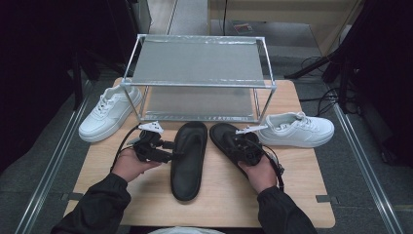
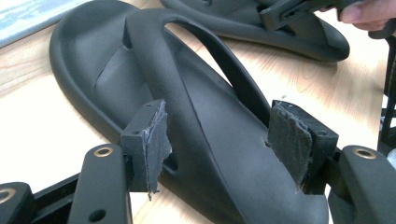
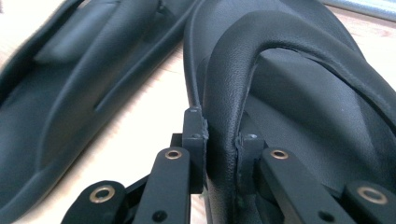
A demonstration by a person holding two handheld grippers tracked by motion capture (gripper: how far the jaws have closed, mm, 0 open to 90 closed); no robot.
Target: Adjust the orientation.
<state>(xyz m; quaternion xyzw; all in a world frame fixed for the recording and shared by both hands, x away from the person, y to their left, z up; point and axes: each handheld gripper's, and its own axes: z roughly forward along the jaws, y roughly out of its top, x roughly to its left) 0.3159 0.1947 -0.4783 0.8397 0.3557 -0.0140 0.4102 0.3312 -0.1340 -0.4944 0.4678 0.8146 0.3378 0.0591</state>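
Observation:
Two black sandals lie side by side on the wooden table (image 1: 297,175) in front of a rack. My left gripper (image 1: 174,155) reaches in from the left over the left sandal (image 1: 187,163). In the left gripper view it (image 2: 222,140) stands open, its pads on either side of the left sandal's (image 2: 205,112) strap without pressing it. My right gripper (image 1: 239,145) sits over the right sandal (image 1: 223,134). In the right gripper view it (image 3: 222,140) is shut on that sandal's strap (image 3: 229,79), with the left sandal (image 3: 79,84) beside it.
A metal two-shelf rack (image 1: 197,63) stands at the back of the table. One white sneaker (image 1: 109,113) sits left of it and another (image 1: 298,129) to its right. The table's front edge is near the person's sleeves.

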